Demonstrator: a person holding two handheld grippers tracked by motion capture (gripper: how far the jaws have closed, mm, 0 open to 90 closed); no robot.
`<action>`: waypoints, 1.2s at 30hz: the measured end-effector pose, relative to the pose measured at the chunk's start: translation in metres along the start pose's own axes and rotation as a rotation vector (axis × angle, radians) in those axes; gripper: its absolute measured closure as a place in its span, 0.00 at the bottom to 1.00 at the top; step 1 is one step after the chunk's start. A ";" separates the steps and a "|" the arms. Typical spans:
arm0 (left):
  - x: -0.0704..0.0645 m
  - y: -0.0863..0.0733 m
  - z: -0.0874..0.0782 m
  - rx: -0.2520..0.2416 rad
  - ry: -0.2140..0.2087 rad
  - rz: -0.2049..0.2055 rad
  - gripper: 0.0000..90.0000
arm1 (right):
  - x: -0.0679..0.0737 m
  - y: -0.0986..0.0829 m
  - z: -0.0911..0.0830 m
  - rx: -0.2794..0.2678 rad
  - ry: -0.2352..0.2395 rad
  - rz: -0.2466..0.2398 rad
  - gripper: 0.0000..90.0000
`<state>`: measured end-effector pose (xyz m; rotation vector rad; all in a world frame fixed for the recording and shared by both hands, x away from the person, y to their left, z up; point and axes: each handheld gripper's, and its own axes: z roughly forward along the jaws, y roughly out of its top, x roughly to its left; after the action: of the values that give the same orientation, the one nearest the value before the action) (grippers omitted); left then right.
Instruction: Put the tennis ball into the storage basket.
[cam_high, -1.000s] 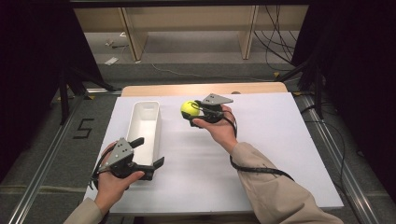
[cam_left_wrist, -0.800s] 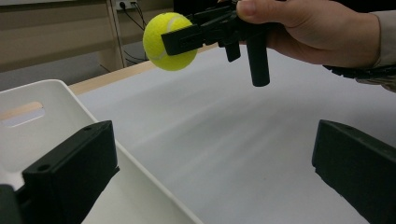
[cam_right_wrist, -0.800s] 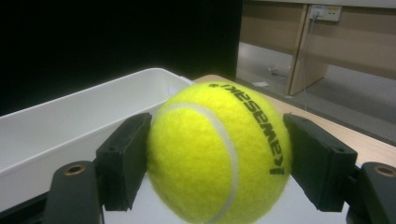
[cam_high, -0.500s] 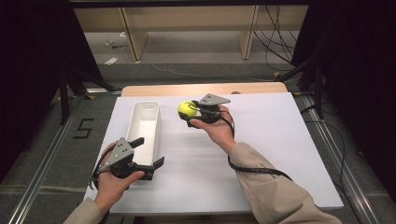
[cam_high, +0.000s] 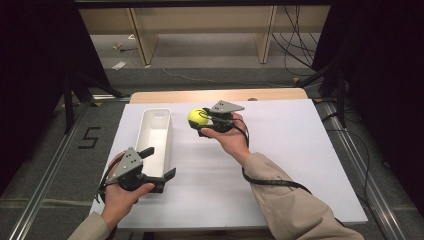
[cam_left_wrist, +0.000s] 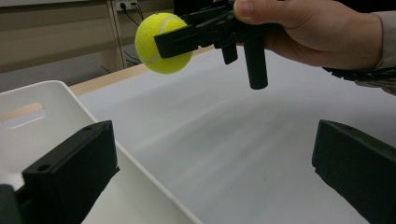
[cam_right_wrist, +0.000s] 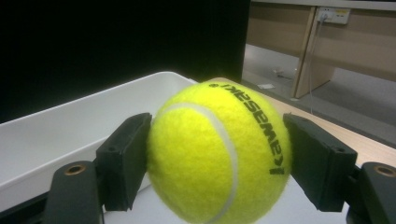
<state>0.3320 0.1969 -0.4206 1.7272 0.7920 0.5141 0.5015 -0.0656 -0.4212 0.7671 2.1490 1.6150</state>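
A white table top (cam_high: 300, 165) sits under my cameras, dark floor around it. My right gripper (cam_high: 202, 121) pinches the yellow tennis ball (cam_high: 197, 117) between its 2 jaws, lifted off the surface just beside the far end of the white bin (cam_high: 156, 131). My left gripper (cam_high: 160, 167) rests at the bin's near end, its jaws spread wide and holding nothing.
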 end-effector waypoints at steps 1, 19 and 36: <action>0.000 0.000 0.000 0.000 0.000 0.000 0.00 | 0.000 0.000 0.001 -0.002 0.001 0.002 0.30; 0.000 0.000 0.000 0.000 -0.001 -0.001 0.00 | 0.004 0.002 0.004 -0.003 0.008 -0.001 0.30; 0.000 0.000 0.000 0.000 -0.001 0.001 0.00 | 0.006 0.004 0.007 0.000 0.015 -0.003 0.30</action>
<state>0.3324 0.1968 -0.4206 1.7272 0.7907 0.5138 0.5015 -0.0557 -0.4191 0.7536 2.1587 1.6243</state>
